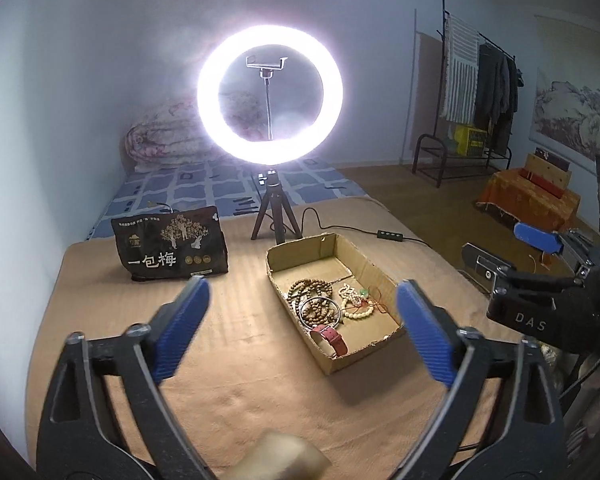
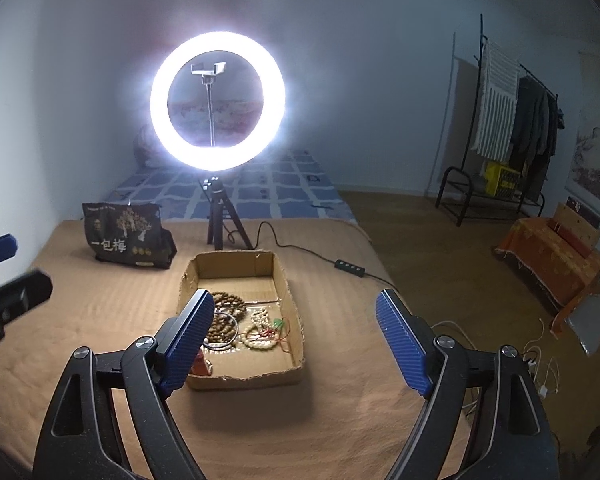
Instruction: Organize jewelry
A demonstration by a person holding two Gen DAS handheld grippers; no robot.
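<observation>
A shallow cardboard box [image 1: 364,268] [image 2: 288,296] sits on the tan blanket. In it lie brown bead strands [image 1: 310,290] [image 2: 228,304], a metal bangle [image 1: 320,310], a cream bead bracelet [image 1: 356,300] [image 2: 260,332] with red cord, and a red leather watch strap [image 1: 332,338]. My left gripper [image 1: 304,320] is open and empty, above the blanket just before the box. My right gripper [image 2: 296,336] is open and empty, above the box's near end; it also shows in the left wrist view [image 1: 508,252].
A lit ring light on a small tripod [image 1: 270,96] [image 2: 218,102] stands behind the box, its cable and switch [image 1: 390,235] trailing right. A black snack bag [image 1: 172,244] [image 2: 126,236] stands at the back left. A pale blurred object [image 1: 284,456] lies near the left gripper's base.
</observation>
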